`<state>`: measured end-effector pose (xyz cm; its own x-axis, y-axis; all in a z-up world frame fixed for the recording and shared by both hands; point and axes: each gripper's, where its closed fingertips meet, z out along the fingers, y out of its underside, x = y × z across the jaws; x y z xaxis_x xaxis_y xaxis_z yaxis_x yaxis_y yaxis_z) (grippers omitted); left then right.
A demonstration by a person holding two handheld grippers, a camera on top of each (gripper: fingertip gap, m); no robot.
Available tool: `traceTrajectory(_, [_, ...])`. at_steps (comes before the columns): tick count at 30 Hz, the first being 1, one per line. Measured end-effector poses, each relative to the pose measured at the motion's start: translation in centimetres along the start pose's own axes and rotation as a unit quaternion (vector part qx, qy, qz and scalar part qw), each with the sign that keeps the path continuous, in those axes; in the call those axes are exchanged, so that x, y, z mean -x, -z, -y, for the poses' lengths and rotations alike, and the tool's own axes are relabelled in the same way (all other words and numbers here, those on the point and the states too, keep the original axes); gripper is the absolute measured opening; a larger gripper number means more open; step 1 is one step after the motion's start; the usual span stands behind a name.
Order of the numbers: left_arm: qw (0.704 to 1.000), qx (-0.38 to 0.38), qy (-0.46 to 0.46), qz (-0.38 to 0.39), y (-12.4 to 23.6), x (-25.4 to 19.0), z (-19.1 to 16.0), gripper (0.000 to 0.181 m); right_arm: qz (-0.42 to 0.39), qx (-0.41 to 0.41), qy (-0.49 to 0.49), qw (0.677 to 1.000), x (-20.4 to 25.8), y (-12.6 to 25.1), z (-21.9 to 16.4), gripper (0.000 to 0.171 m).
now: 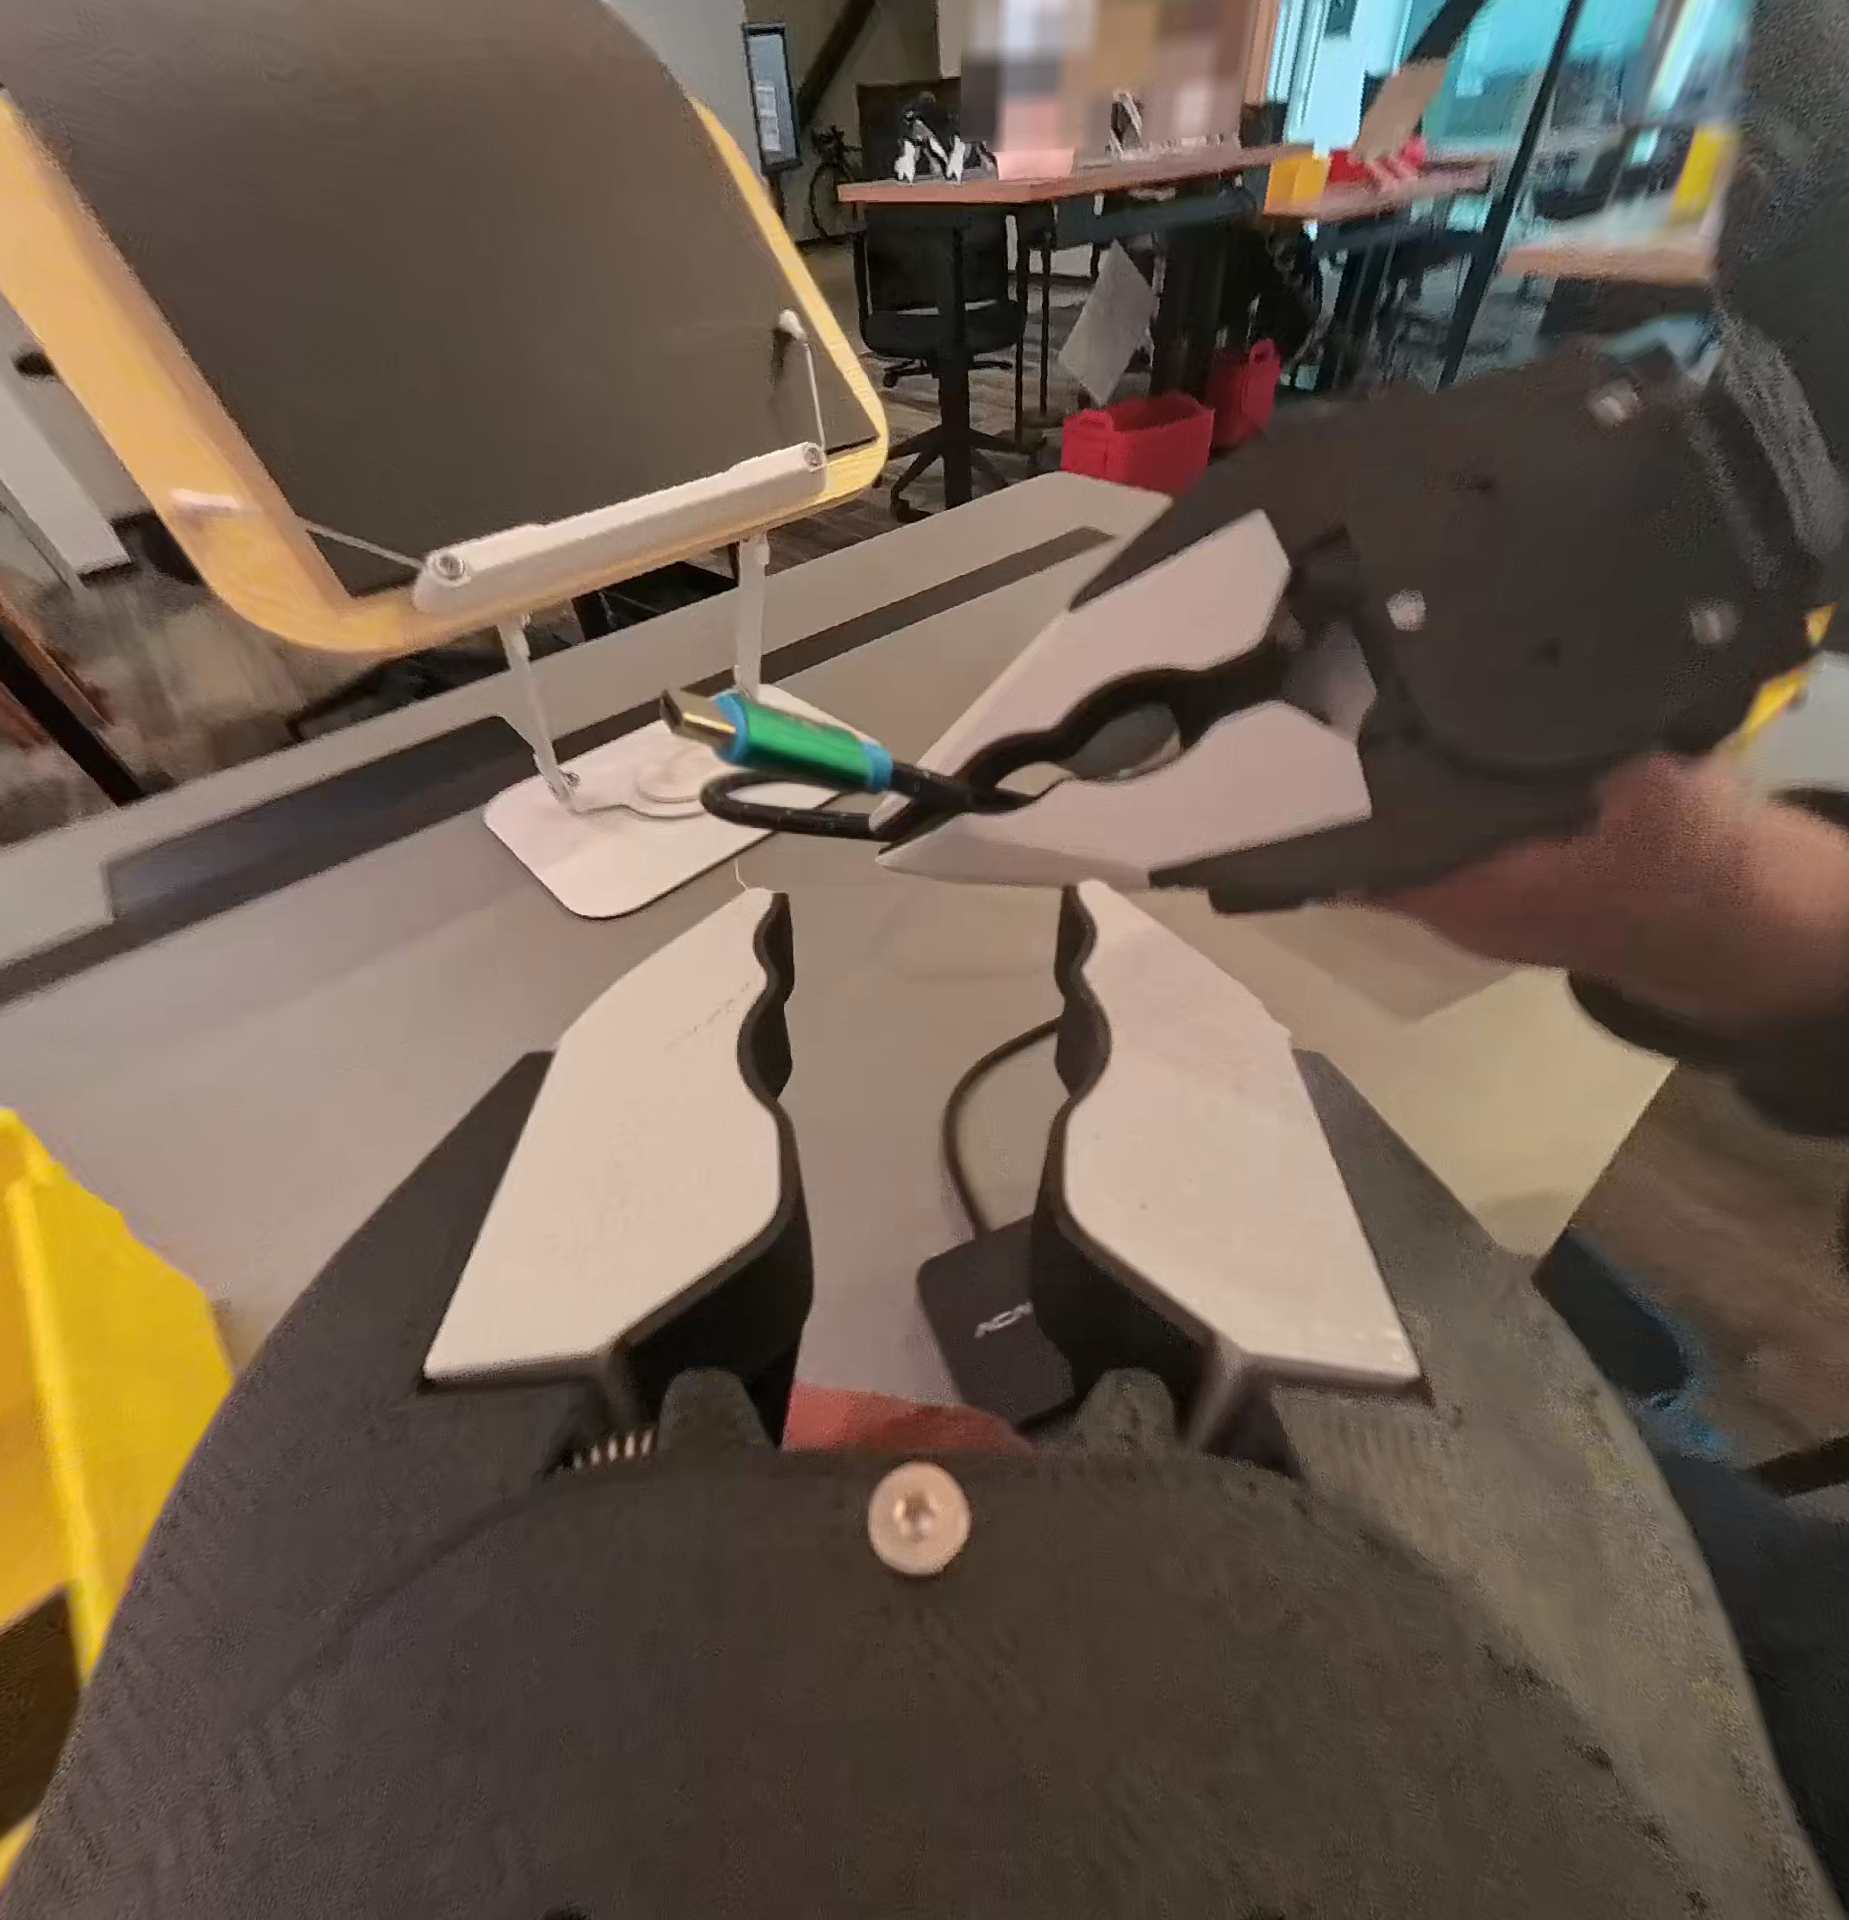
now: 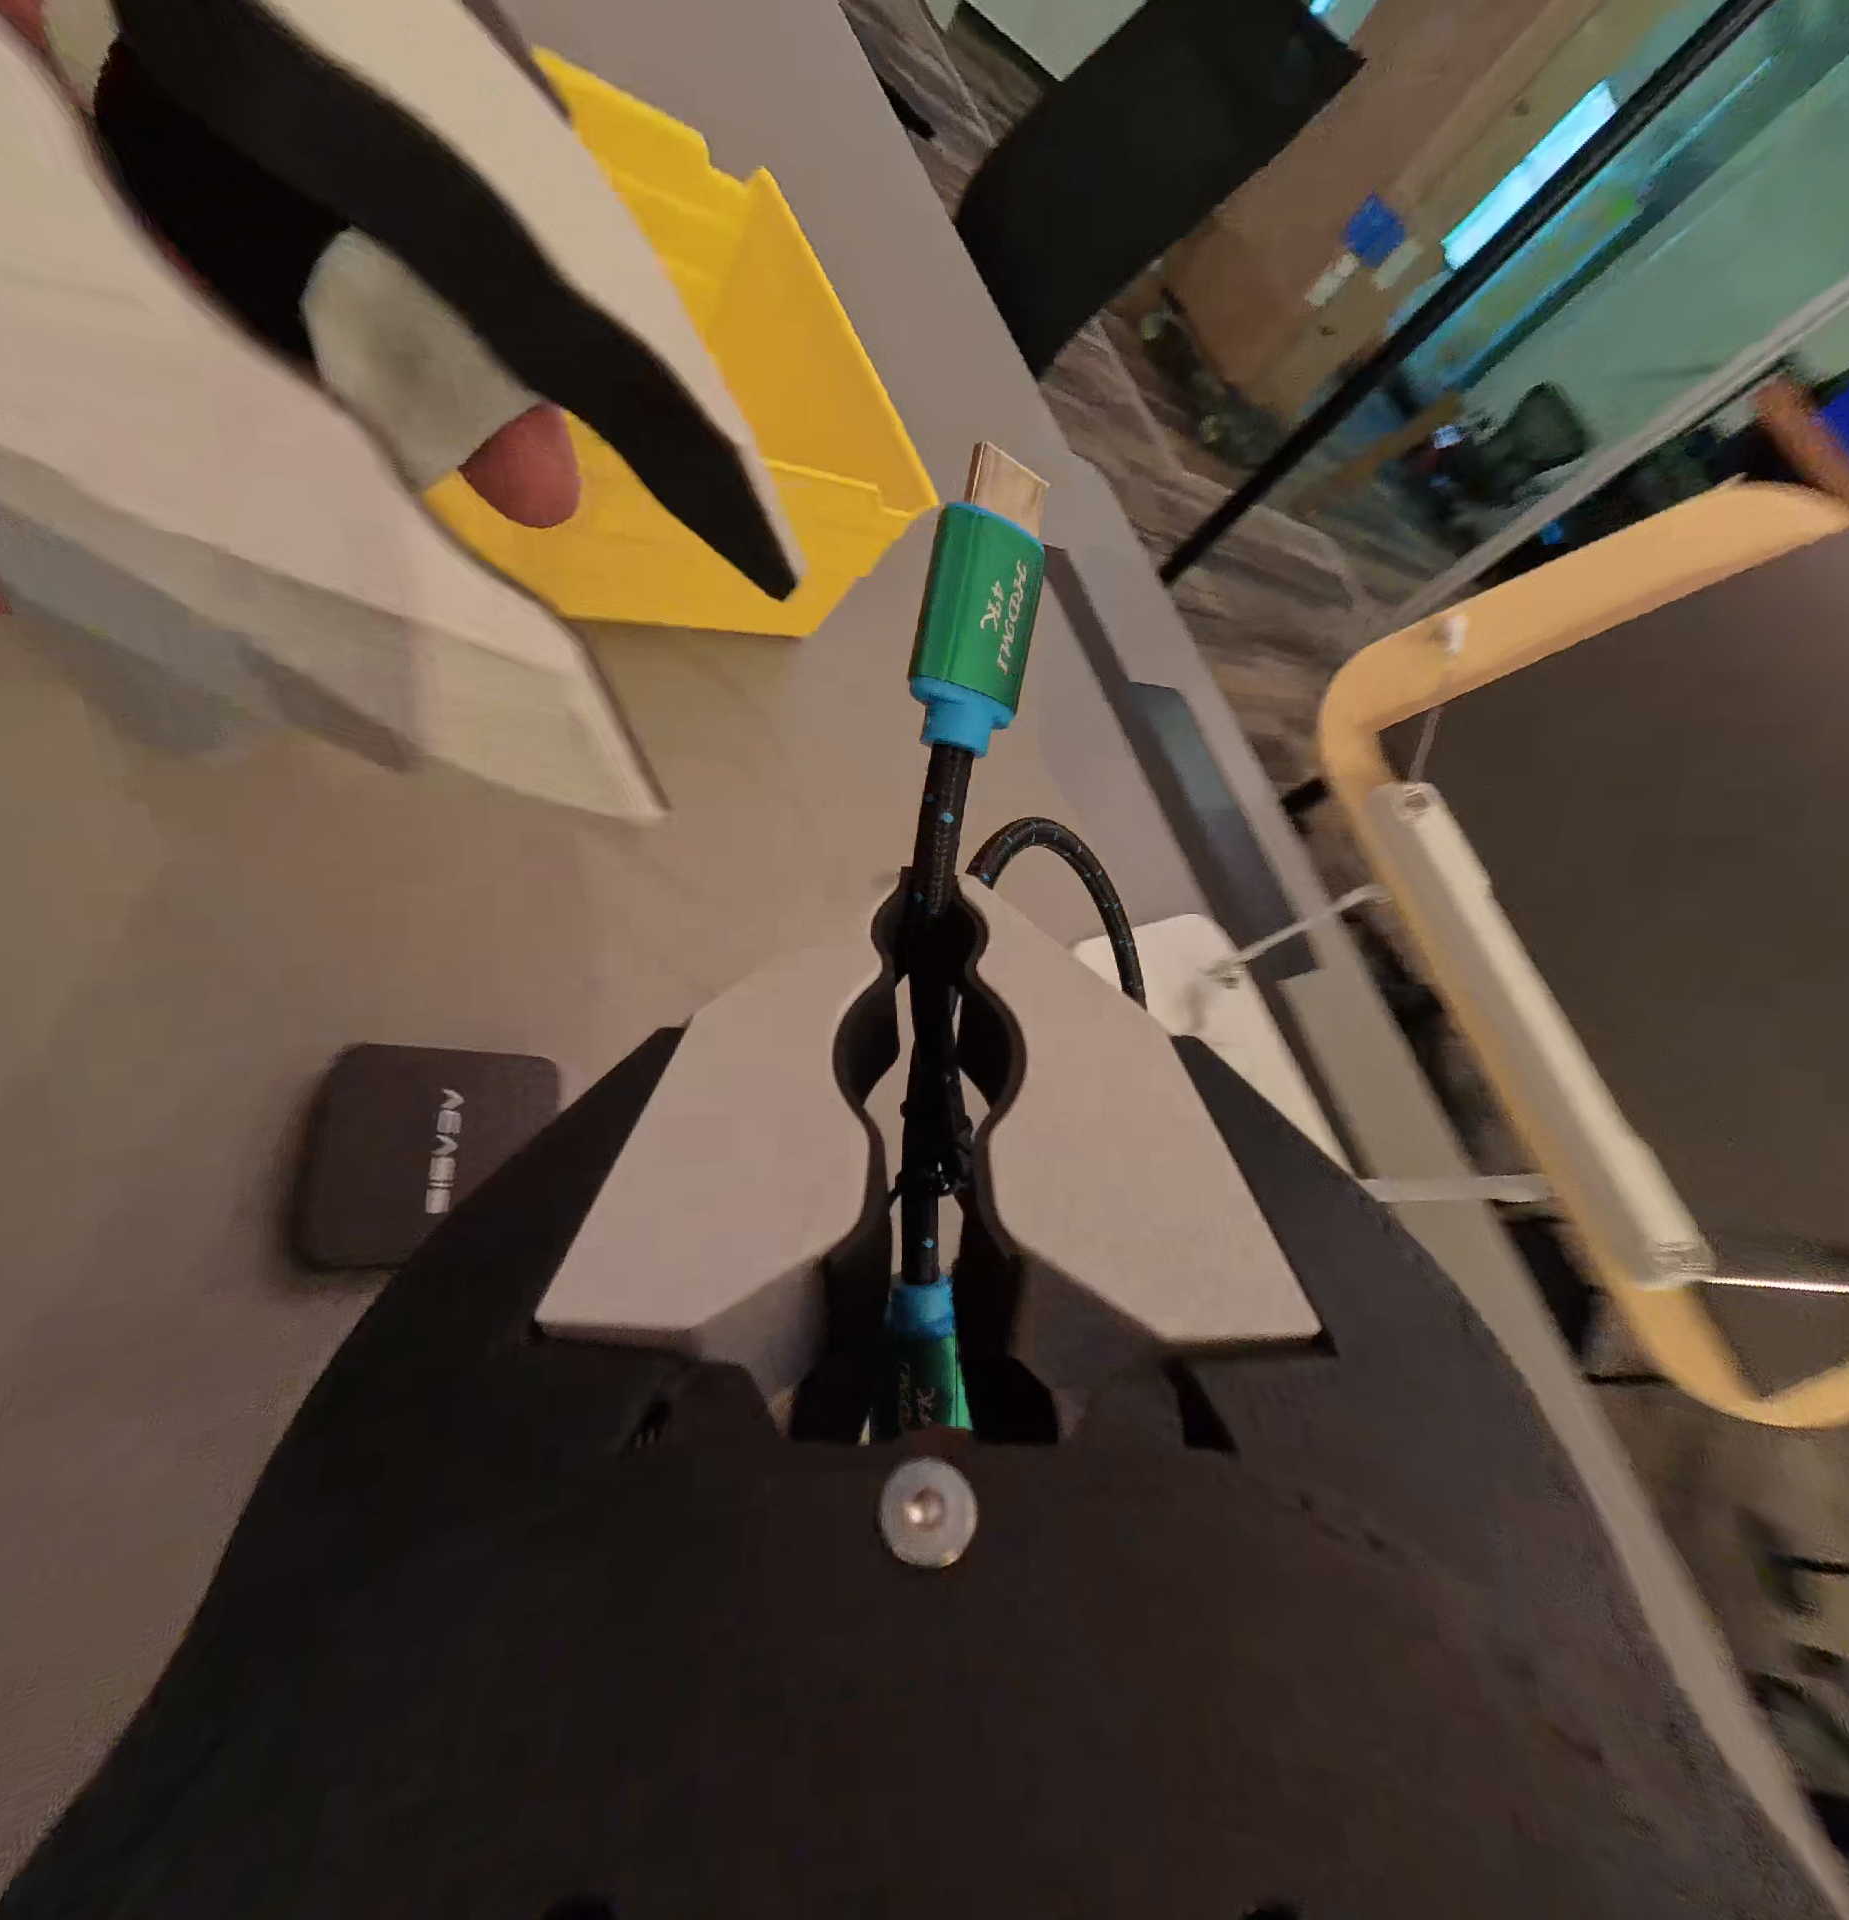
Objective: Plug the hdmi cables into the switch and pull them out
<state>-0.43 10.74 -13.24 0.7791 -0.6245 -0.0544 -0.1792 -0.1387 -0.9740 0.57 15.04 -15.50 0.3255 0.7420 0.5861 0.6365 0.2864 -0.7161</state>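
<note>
My right gripper (image 2: 925, 906) is shut on a black braided HDMI cable (image 2: 939, 831), held in the air above the grey table (image 2: 224, 935). One green plug (image 2: 977, 613) sticks out past the fingertips, and a second green plug (image 2: 920, 1387) lies between the finger bases. The black switch box (image 2: 411, 1153) lies flat on the table to the left. In the left wrist view, my left gripper (image 1: 925, 925) is open and empty above the switch (image 1: 987, 1340). The right gripper (image 1: 899, 836) holds the green plug (image 1: 785, 738) just ahead of it. A thin cable (image 1: 956, 1122) leaves the switch.
A yellow bin (image 1: 68, 1351) stands at the left table edge and shows in the right wrist view (image 2: 795, 416). A dark panel in a wooden frame (image 1: 432, 312) stands on a white stand base (image 1: 608, 847) at the back. Office chairs and desks are beyond the table. The switch (image 1: 987, 1340) is about 15 cm from my right fingertips.
</note>
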Motion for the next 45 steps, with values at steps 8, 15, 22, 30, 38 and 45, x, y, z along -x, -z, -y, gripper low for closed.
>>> traceTrajectory(8, [0.975,-0.065,0.207,-0.047,-0.2,0.8,0.7,0.017,-0.088,0.007,0.154,0.984,1.1,0.2,2.3,0.003])
traceTrajectory(15, [0.982,-0.069,0.164,-0.061,0.5,1.9,1.1,0.006,-0.013,-0.002,0.152,0.988,2.8,0.2,2.4,0.047])
traceTrajectory(22, [0.98,0.007,0.071,-0.188,1.0,0.8,0.7,0.006,0.093,-0.09,0.013,0.992,0.3,3.6,5.1,0.047])
traceTrajectory(30, [0.937,0.091,-0.129,-0.311,2.9,-2.8,-1.1,0.005,0.43,-0.124,-0.038,0.894,5.8,5.4,6.5,0.033])
traceTrajectory(38, [0.911,0.157,-0.206,-0.322,3.3,-2.6,-4.0,0.006,0.455,-0.07,-0.035,0.887,7.1,4.1,5.0,0.01])
traceTrajectory(45, [0.961,0.075,-0.262,-0.046,0.5,3.1,0.8,0.056,0.325,-0.187,-0.369,0.85,-1.3,1.0,6.0,0.01])
